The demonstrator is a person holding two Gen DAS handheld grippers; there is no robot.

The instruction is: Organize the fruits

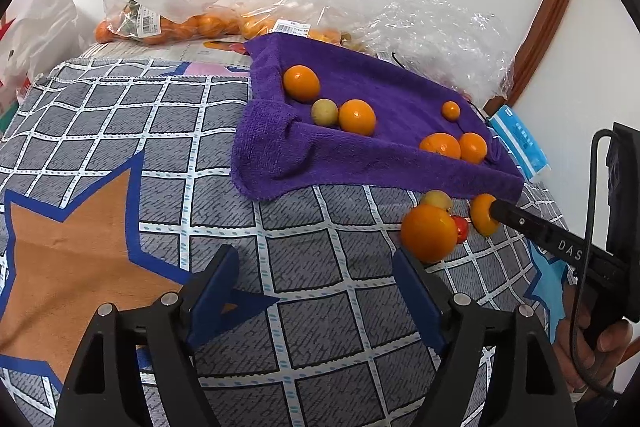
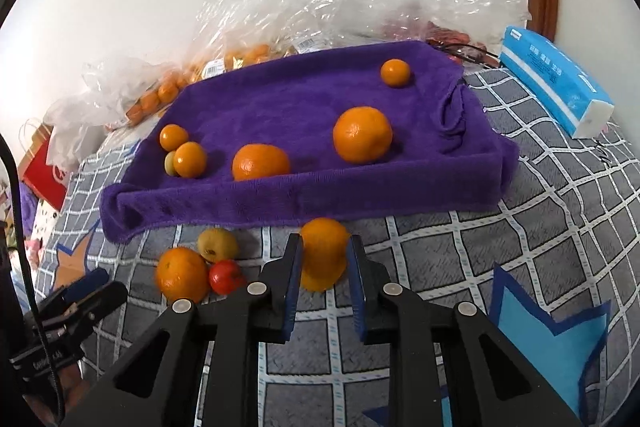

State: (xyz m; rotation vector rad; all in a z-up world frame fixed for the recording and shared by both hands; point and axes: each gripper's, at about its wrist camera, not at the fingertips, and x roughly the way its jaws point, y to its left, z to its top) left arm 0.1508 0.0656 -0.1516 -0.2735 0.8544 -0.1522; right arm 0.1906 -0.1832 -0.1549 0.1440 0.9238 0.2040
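Black plastic with blue pads, the right gripper [image 2: 323, 263] slants down at the grey checked cloth [image 2: 460, 251] that covers the surface, and its jaws are pinching a squat orange tangerine [image 2: 324, 255] from both sides. The tangerine sits on the cloth just in front of the folded purple towel [image 2: 280, 107], close to its near edge.

The left gripper [image 1: 316, 283] also tilts downward, its jaws spread with only cloth between them. Its right pad lies just below a big round orange [image 1: 429, 233] without clearly touching it.

The left wrist view shows the right gripper from the side, its black finger against the tangerine, and a hand [image 1: 600, 343] wrapped round the grip at the lower right. It also takes in a brown star patch [image 1: 68, 259] on the cloth and clear plastic bags of oranges [image 1: 160, 15] at the back. The right wrist view alone shows the blue tissue pack [image 2: 556, 83] in full length and a red paper bag [image 2: 44, 167] at the left edge.

Beside the big orange huddle a small red tomato-like fruit [image 2: 225, 277] and a yellowish fruit [image 2: 218, 245], all 3 touching. On the towel lie 5 orange fruits and 1 small greenish one [image 2: 171, 163]. The pinched tangerine looks glossy and flattened.
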